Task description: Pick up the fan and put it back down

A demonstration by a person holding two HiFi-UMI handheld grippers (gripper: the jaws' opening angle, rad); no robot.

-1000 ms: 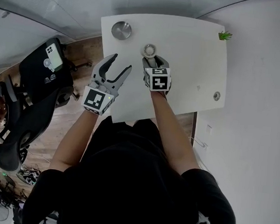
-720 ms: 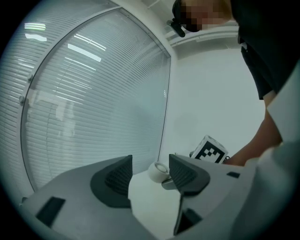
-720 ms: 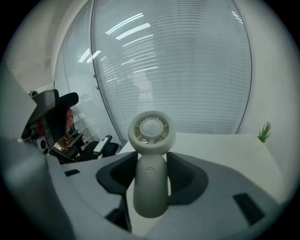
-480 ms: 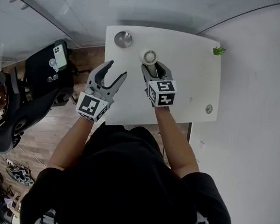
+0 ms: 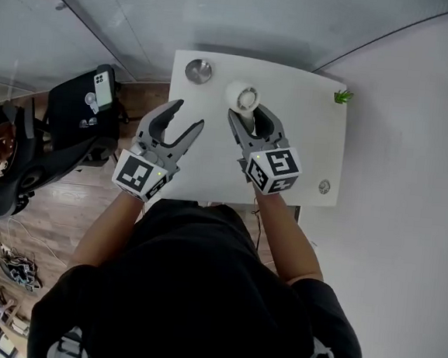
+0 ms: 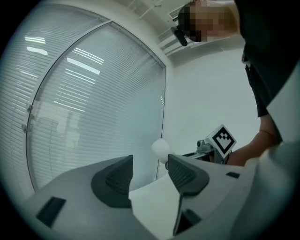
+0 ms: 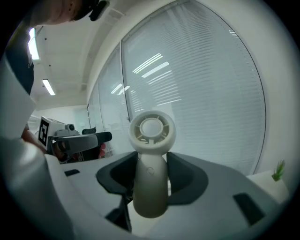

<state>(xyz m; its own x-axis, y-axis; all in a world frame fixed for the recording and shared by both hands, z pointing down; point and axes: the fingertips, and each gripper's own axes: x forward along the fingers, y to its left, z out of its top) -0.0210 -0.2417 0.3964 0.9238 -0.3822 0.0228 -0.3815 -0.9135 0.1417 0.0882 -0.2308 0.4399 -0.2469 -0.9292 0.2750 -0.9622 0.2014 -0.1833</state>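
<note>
A small white hand fan (image 5: pixel 245 98) with a round head and a thick handle hangs above the white table (image 5: pixel 309 143). My right gripper (image 5: pixel 252 119) is shut on its handle. In the right gripper view the handle (image 7: pixel 151 178) stands upright between the dark pads (image 7: pixel 187 174), with the head just above them. To the left, my left gripper (image 5: pixel 186 115) stands open, at about the same height, with nothing between its fingers. The left gripper view shows its open jaws, and beyond them the fan (image 6: pixel 160 149) and the right gripper's marker cube (image 6: pixel 221 139).
A round metal disc (image 5: pixel 198 71) lies at the table's far left. A small green plant (image 5: pixel 342 96) sits at the far right corner, and a small round thing (image 5: pixel 324 187) lies near the right edge. A black office chair (image 5: pixel 77 119) stands left of the table. Window blinds run behind it.
Both grippers have risen from the table. The fan, which stood on the table with the right gripper's jaws around it, has gone up with that gripper. The left gripper stays open.
</note>
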